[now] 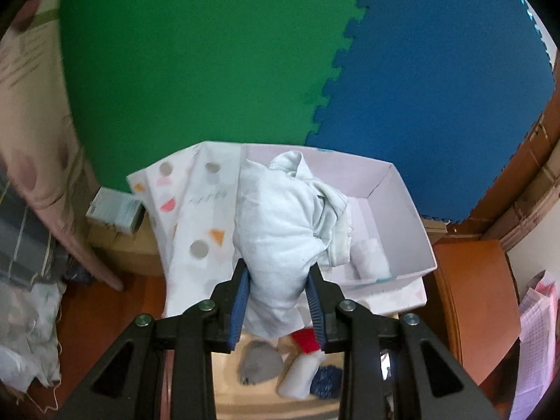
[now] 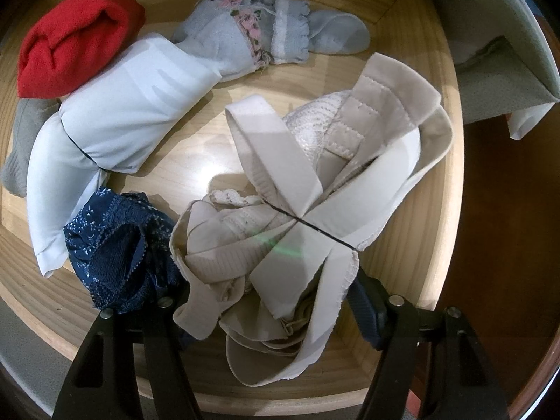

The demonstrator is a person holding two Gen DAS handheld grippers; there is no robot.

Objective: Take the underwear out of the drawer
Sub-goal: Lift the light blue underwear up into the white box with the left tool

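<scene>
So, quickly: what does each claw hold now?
Left claw: shut on pale blue garment.
Right claw: around the beige bra; grip cannot be told.

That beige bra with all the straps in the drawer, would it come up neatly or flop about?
The beige bra is probably floppy: its straps lie loose and crossed. Probably light, thin fabric. A strap may trail onto the navy lace underwear beside it.

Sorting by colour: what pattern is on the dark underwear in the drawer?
Navy underwear with small white floral specks and lace edging; clearest in the right wrist view.

Six garments, one drawer.
</scene>
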